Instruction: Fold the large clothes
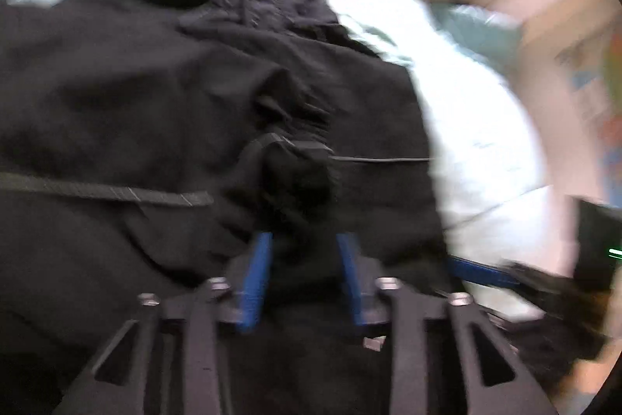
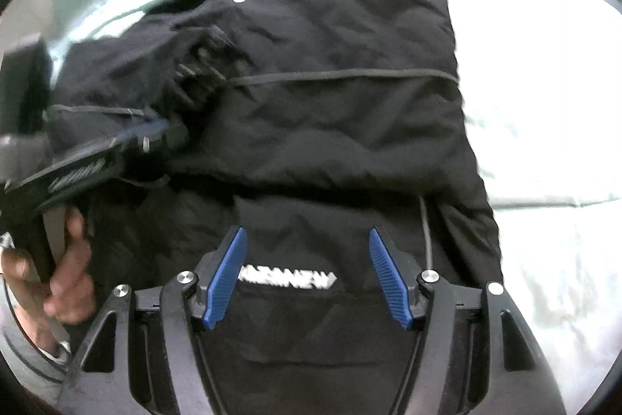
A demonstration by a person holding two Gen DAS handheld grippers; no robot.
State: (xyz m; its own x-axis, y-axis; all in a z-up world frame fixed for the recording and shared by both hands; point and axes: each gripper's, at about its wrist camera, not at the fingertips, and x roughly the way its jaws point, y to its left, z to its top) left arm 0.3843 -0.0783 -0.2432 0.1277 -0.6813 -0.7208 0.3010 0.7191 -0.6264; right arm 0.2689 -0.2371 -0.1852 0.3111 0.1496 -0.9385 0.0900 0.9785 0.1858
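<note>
A large black hooded jacket (image 2: 330,96) lies spread on a pale bed, hood at the far end, with two white snaps near the collar. My left gripper (image 1: 303,244) is shut on a bunched black sleeve cuff (image 1: 299,177) and holds it over the jacket's body. It also shows in the right wrist view (image 2: 155,131) at the left, gripping the sleeve. My right gripper (image 2: 307,244) is open and empty above the jacket's lower part, just over a white logo (image 2: 287,279). The left view is motion-blurred.
The pale bed sheet (image 2: 544,104) surrounds the jacket to the right and far side. A greenish pillow (image 1: 478,26) lies at the bed's far end. A person's hand (image 2: 66,275) holds the left gripper's handle. A wall with coloured pictures (image 1: 598,96) stands beyond.
</note>
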